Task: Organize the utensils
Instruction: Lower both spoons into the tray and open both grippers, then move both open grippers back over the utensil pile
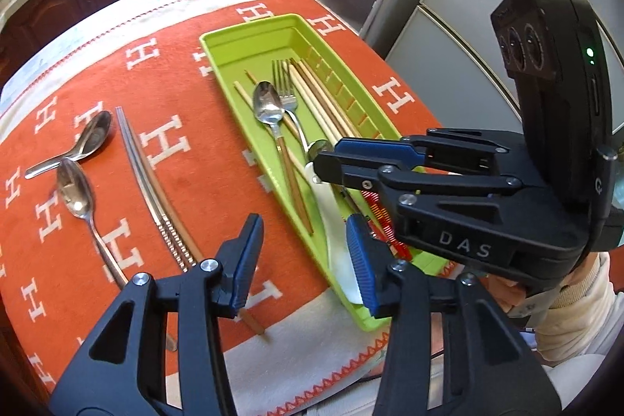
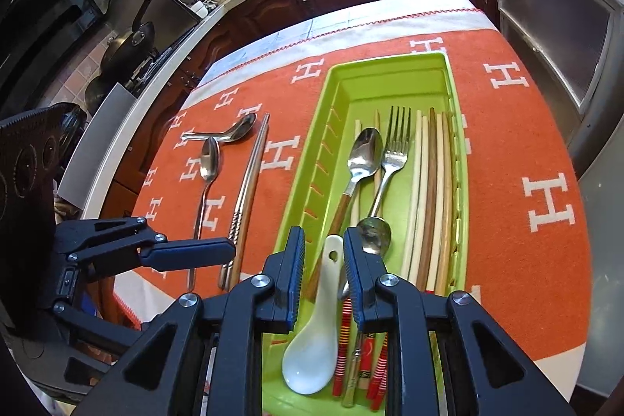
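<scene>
- On the left of the orange cloth (image 2: 518, 127) lie two metal spoons (image 1: 76, 190) and a pair of metal chopsticks (image 1: 156, 190). They are not in the tray yet.
- The chopsticks are long and thin. They run from the far side of the table toward the person.
- The left gripper (image 1: 304, 256) hangs just over the near end of the chopsticks. Its jaws are about half open and hold nothing.
- This hand is the nearer one to the loose things, so I think it should pick them up.
- The green tray (image 2: 390, 73) lies to the right, long side the same way as the chopsticks.
- The right gripper (image 2: 323, 275) is over the tray's near end. Its jaws stand a little apart around the white spoon (image 2: 316, 349) handle. I cannot tell if they squeeze it.
</scene>
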A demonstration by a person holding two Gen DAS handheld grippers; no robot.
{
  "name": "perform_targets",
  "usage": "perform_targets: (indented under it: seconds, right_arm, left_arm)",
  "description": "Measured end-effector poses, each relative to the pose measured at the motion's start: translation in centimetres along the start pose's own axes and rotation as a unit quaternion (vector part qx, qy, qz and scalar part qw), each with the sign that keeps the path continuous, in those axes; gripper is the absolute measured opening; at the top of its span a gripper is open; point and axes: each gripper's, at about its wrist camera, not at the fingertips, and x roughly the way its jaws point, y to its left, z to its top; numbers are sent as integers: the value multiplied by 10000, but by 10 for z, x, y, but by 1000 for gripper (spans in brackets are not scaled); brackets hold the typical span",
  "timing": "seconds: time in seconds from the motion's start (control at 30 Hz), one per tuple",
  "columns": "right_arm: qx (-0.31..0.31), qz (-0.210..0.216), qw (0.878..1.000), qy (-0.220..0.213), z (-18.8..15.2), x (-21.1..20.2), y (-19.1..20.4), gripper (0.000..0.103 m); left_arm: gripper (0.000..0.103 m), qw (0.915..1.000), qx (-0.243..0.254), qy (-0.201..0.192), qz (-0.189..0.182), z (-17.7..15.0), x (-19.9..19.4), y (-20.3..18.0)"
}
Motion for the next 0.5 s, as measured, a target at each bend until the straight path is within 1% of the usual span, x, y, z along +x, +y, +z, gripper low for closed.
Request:
perform_targets:
  seconds: [0.23,0.5]
  right_arm:
    - [-164,11,9999,18,-3,-5,18,20]
    - [-389,70,9992,73,-2,-7,41,20]
  left_arm:
    - [41,9995,-264,-81,141,-10,-15,15]
    - [41,9971,-620,-232,363,-30,-43,47]
